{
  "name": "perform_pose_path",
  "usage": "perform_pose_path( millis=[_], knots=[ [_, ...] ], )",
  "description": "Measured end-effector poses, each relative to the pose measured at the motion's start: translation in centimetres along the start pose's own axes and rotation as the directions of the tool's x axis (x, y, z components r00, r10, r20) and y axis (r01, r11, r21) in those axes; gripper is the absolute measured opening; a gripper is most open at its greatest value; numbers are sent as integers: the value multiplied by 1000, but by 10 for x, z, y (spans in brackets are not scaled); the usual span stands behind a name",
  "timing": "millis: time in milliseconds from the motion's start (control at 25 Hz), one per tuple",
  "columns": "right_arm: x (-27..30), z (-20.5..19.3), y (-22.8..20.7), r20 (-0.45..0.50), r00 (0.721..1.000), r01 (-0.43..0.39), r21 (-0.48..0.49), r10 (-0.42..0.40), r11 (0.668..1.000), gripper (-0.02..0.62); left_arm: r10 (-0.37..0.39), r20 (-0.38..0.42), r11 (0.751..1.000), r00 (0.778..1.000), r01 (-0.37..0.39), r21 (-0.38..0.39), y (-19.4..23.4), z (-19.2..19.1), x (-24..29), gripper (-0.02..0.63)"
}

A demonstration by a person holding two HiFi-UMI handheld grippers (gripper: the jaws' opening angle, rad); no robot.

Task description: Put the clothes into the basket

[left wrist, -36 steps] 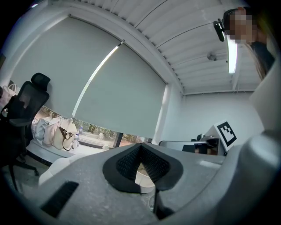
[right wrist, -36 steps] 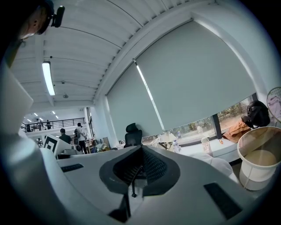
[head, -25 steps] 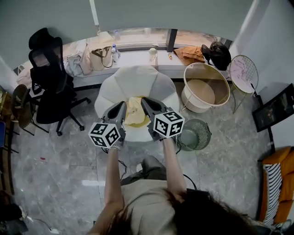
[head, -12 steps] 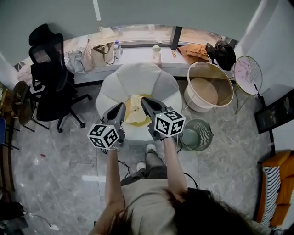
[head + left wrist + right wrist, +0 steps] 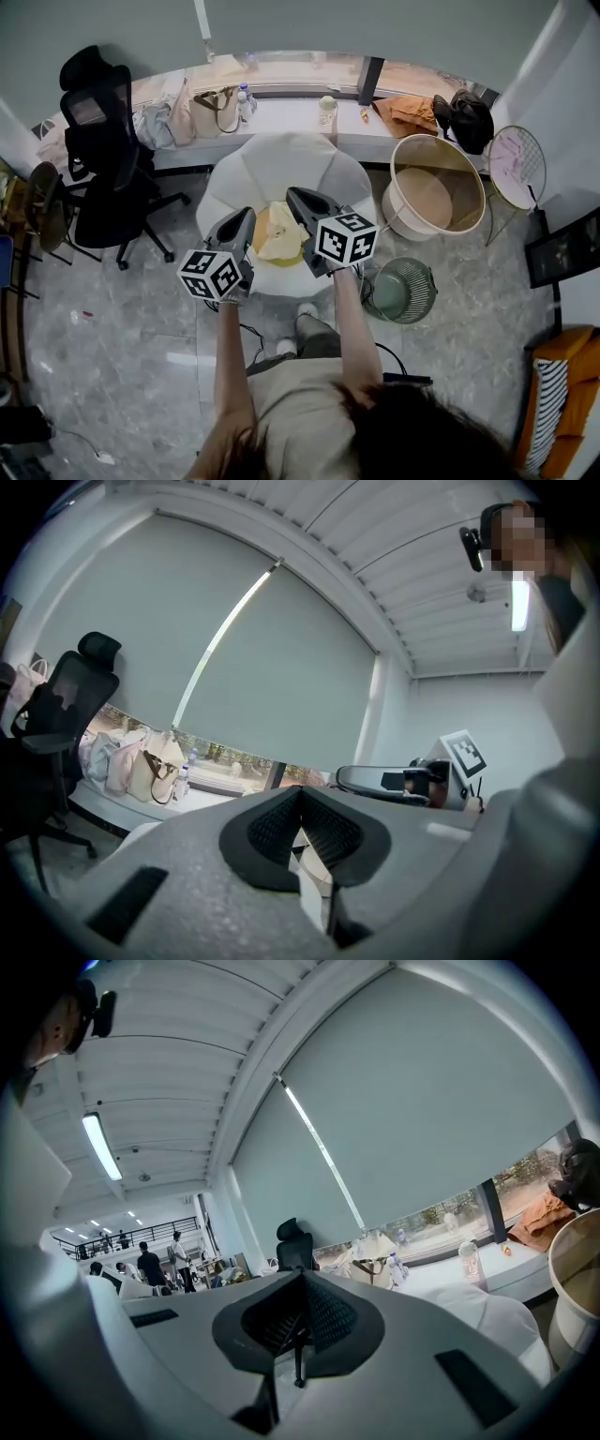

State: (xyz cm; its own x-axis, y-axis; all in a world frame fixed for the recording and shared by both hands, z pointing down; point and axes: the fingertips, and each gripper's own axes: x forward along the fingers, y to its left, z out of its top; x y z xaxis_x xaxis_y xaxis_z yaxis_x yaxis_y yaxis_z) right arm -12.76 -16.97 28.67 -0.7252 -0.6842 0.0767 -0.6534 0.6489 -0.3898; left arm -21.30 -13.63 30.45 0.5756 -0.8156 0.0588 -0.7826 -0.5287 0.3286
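A cream-yellow garment lies crumpled on the seat of a round white chair. Both grippers hover level above it, one on each side. My left gripper stands at the garment's left edge, its jaws meeting at the tips with nothing held. My right gripper reaches over the garment's far right side, jaws shut and empty. The big round cream basket stands on the floor to the right of the chair; its wall shows at the right gripper view's edge. It looks empty.
A window ledge behind the chair carries bags, a bottle, an orange cloth and a black bag. A black office chair stands left, a green wire bin at front right, a round wire table far right.
Both grippers have moved forward over the chair, the right one farther across the garment. Their jaws stayed shut. The garment has not moved.
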Motion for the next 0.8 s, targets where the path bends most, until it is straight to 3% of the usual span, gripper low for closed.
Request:
perform_pose_path(
  millis=[480,800],
  knots=[
    [52,27,-62,-43,998,-36,61,38,997,9,17,-19,999,1000,-18,-39,26,17,68,11],
    [80,24,-92,-58,996,-55,121,62,991,9,40,-49,996,998,-44,-75,42,-4,100,11]
  ],
)
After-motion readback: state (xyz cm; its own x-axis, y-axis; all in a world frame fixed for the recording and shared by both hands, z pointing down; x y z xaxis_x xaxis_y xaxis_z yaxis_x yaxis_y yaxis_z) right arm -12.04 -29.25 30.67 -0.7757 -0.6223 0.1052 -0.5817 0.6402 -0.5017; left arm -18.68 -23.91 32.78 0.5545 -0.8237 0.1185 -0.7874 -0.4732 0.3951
